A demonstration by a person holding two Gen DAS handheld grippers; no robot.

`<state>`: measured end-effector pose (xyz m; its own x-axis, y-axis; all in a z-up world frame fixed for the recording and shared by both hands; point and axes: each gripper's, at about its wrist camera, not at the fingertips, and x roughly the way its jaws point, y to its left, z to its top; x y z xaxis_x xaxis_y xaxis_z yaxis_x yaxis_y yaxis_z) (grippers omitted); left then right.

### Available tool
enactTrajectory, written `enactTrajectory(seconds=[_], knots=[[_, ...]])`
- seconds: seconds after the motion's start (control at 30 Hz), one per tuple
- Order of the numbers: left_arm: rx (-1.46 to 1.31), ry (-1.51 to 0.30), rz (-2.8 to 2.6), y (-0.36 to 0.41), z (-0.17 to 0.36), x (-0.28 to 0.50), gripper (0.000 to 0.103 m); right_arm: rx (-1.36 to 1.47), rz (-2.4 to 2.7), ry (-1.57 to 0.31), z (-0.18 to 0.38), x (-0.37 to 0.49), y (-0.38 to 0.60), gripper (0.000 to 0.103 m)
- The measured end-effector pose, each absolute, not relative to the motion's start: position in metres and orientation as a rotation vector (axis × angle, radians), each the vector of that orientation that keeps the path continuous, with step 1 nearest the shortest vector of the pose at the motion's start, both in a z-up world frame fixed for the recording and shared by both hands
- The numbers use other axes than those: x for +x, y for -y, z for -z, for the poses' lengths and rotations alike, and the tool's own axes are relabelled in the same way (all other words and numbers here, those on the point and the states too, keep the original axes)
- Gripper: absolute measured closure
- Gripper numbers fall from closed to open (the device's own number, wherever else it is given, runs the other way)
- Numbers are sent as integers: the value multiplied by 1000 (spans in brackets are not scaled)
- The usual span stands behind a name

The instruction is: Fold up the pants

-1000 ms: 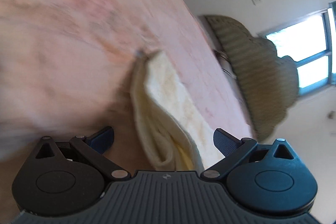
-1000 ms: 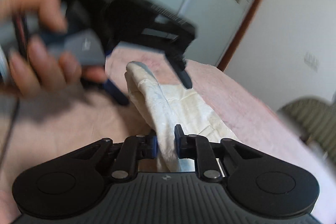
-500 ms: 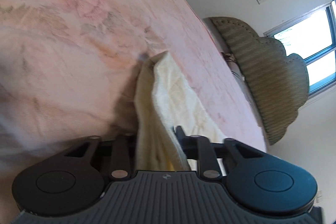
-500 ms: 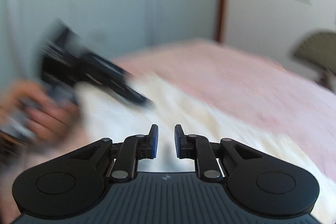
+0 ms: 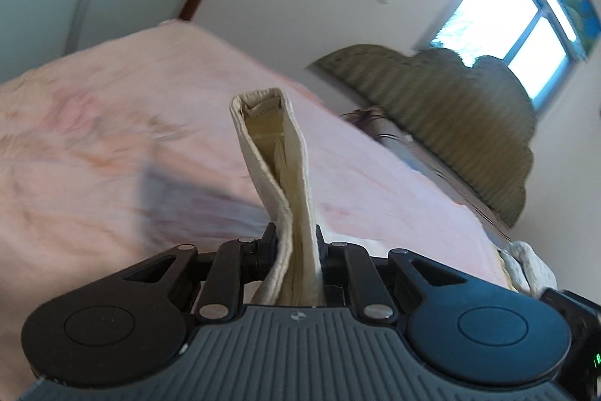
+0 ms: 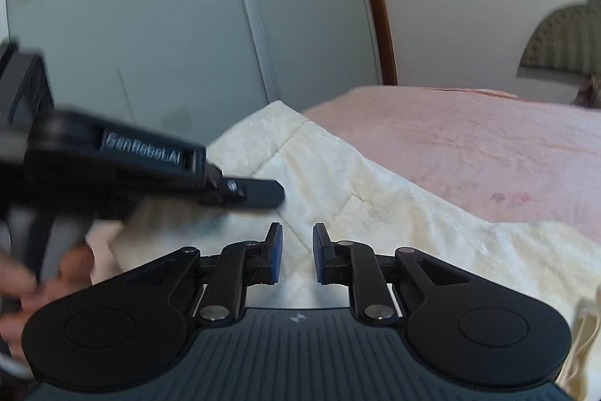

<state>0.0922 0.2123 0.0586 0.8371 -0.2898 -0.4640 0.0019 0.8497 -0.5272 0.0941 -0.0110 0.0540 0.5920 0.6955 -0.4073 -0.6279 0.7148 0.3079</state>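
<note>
My left gripper [image 5: 295,243] has its jaws clamped on the cream pants [image 5: 280,175], pinching the doubled waistband, which rises toward 12 o'clock above the pink bed [image 5: 94,153]. My right gripper [image 6: 295,252] shows a narrow gap between its blue pads [image 6: 276,250]; fabric lies behind that gap, but I cannot tell whether it is pinched. From the right wrist, the pants spread across the bed from 10 o'clock to 4 o'clock, and the left gripper reaches in from 9 o'clock, a hand [image 6: 33,284] on its handle. A padded headboard [image 5: 450,123] stands at 2 o'clock.
</note>
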Motion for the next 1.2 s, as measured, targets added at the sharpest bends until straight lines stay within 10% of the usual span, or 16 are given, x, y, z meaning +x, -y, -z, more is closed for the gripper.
enactTrajectory(seconds=[0.47,1.2], knots=[[-382,-501,421,-23,-102,83,70,465,-574,-360,-79,70,174,86],[-269,-792,652,180,-7,145,63,738,-144,-436,-9,60,357,86]])
